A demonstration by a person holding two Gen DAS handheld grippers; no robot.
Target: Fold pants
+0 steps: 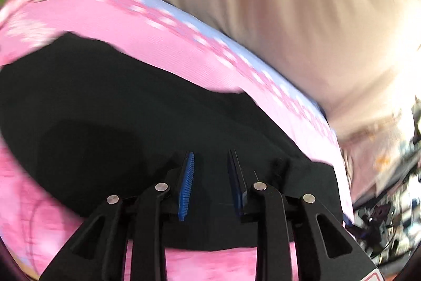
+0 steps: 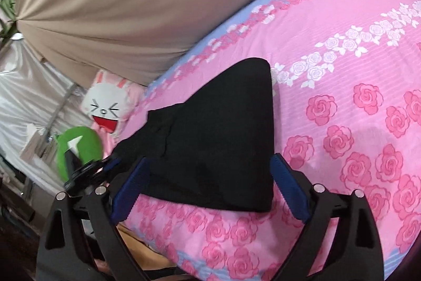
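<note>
- Your left gripper sits right over the black pants, blue pads slightly apart, nothing pinched between them.
- Your right gripper is spread wide, fingers straddling the pants.
- The pants lie folded on the pink rose bedsheet.
- A bunny plush sits at the bed's edge.

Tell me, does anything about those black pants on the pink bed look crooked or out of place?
Somewhat. The black pants lie in a lopsided wedge on the pink rose bedspread, narrowing to a rumpled left end rather than a neat rectangle. No damage or spill shows. The left wrist view is blurred.
</note>
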